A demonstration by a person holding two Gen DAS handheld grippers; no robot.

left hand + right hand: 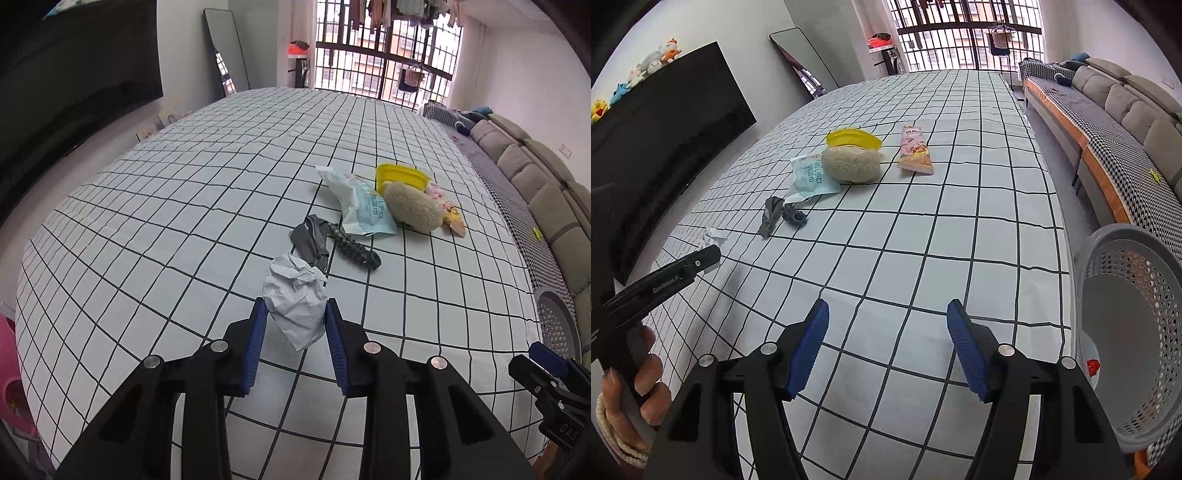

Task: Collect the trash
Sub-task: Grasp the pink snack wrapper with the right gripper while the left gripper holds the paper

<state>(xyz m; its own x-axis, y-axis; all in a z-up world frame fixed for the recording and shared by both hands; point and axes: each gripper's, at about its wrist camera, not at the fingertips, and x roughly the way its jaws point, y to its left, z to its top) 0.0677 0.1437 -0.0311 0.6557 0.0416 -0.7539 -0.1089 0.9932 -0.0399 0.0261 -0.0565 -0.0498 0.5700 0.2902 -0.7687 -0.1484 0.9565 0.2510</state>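
Counting one crumpled paper (295,302), two wrappers (360,203)

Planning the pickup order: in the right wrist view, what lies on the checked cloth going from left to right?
Crumpled paper → grey rag → dark toy → wet-wipe pack → beige plush → pink snack wrapper.

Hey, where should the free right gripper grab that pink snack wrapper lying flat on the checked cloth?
Pinch the pink snack wrapper at its near crimped end, coming down from above; that flat sealed edge is thin and nothing crowds it.
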